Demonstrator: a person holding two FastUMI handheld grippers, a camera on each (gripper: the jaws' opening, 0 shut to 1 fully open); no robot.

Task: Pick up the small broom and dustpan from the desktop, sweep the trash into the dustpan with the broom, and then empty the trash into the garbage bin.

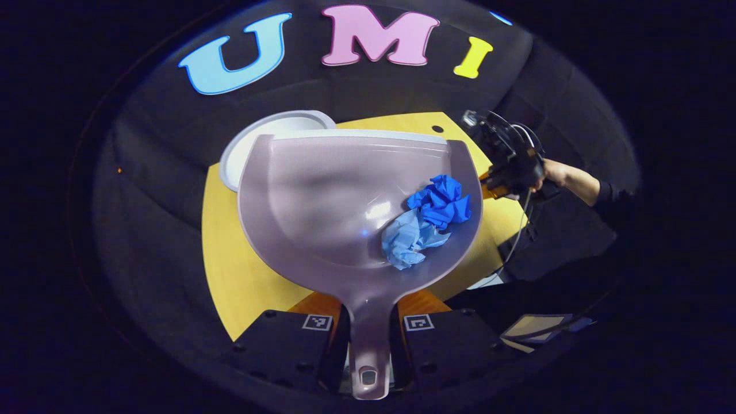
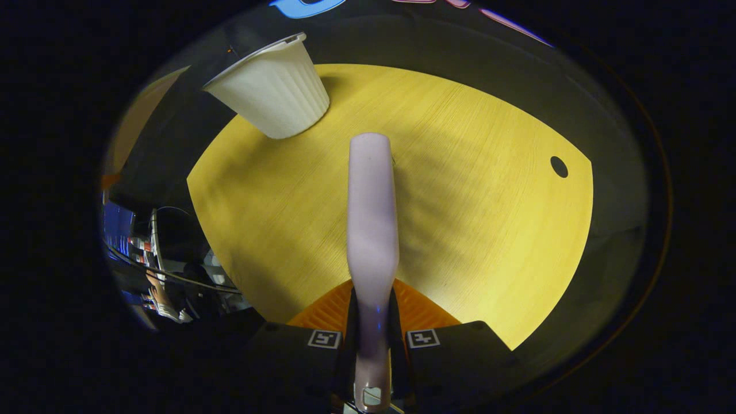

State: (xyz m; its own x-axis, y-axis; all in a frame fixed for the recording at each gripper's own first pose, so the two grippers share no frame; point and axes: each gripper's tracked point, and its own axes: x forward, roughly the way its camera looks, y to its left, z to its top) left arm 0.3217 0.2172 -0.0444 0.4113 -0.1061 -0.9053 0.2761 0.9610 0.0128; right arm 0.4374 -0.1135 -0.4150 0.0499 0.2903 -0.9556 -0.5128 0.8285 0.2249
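A pale lilac dustpan (image 1: 322, 201) hangs above the yellow desktop (image 1: 230, 259), and my left gripper (image 1: 368, 339) is shut on its handle. In its bowl lie a dark blue crumpled paper (image 1: 440, 198) and a light blue one (image 1: 405, 238). The white garbage bin (image 1: 276, 129) peeks out behind the pan's far left rim. My right gripper (image 2: 372, 339) is shut on the lilac broom (image 2: 372, 230), which points forward over the desktop (image 2: 489, 190). The bin (image 2: 270, 92) stands at the desk's far left in the right gripper view. The right gripper (image 1: 509, 158) and its hand appear at the right in the left gripper view.
A small round hole (image 2: 558, 167) sits near the desk's far right corner. Papers (image 1: 535, 330) lie low to the right, off the desk. A cluttered area with cables and a person's hand (image 2: 158, 293) lies beyond the desk's left edge.
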